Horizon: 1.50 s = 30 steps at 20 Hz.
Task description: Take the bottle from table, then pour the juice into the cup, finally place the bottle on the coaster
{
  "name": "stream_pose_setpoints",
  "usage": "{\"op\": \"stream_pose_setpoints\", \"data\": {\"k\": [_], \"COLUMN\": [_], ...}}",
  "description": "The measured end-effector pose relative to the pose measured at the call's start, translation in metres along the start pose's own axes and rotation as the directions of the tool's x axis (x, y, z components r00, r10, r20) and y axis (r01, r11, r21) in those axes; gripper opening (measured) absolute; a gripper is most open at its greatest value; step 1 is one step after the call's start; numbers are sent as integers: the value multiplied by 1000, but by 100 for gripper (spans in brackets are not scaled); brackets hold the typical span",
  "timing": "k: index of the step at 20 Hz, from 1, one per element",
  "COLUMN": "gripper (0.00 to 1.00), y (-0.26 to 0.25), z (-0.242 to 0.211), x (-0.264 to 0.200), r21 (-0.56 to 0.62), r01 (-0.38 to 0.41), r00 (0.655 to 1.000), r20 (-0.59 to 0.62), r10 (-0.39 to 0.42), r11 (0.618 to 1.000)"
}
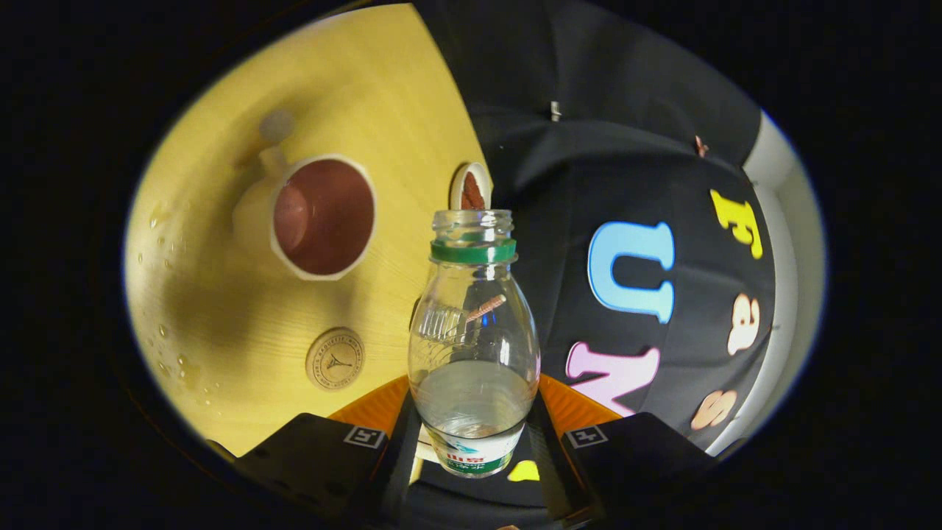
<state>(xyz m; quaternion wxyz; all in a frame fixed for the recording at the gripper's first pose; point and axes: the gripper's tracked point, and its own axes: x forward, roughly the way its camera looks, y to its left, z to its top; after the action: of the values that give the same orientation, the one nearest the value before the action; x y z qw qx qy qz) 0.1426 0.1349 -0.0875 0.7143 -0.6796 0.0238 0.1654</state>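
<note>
Gripper (473, 434) clamping bottle (473, 346) — cup (321, 218), coaster (335, 358) beyond

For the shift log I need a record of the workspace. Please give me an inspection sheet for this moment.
Surface: wooden table, light yellow, with water drops near its edge.
Job's things: clear uncapped bottle with a green neck ring, little liquid inside, held between the fingers; cup with a handle beyond it, dark red inside; round wooden coaster nearer the fingers, bare.
Clutter: small round item beyond the bottle's mouth, what it is cannot be told.
Grippers: gripper shut on the bottle, bottle tilted.
Cables: nothing seen.
Surroundings: black cloth wall beside the table.
</note>
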Motion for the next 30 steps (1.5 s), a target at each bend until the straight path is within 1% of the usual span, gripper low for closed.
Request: {"op": "stream_pose_setpoints", "data": {"k": [2, 4, 5, 7, 8, 10, 14, 15, 16, 17, 20, 21, 23, 24, 25, 26, 27, 30], "gripper": [73, 73, 73, 73, 73, 73, 74, 74, 73, 74, 73, 73, 73, 74, 74, 74, 74, 74], "y": [-11, -18, -20, -23, -24, -25, -36, -36, -36, -36, -39, -35, -23, -20, -14, -9, -3, 14], "z": [1, 4, 6, 9, 9, 8, 3, 2, 5, 4, -11, -16, -19, -23, -27, -31, -34, -39], "x": [-6, -7, -8, -5, -4, -2, 2, 3, 5, 7, 17, 22, 31, 35, 41, 46, 51, 66], "r21": [127, 237, 294, 418, 479, 592, 737, 765, 793, 817, 873, 891, 922, 935, 944, 949, 953, 956], "r01": [17, 15, 1, -31, -48, -79, -118, -144, -182, -202, -202, -208, -240, -242, -242, -239, -235, -231], "r00": [1000, 999, 999, 999, 998, 997, 992, 988, 981, 976, 974, 974, 969, 969, 969, 970, 971, 973], "r20": [6, 25, 36, 47, 51, 62, 109, 141, 187, 213, 225, 228, 246, 247, 246, 242, 238, 231], "r10": [-17, -21, -12, 13, 27, 53, 56, 55, 52, 43, 1, 0, 18, 15, 12, 11, 11, 20], "r11": [992, 971, 956, 908, 876, 802, 665, 628, 582, 540, 444, 404, 305, 261, 225, 205, 192, 178]}}
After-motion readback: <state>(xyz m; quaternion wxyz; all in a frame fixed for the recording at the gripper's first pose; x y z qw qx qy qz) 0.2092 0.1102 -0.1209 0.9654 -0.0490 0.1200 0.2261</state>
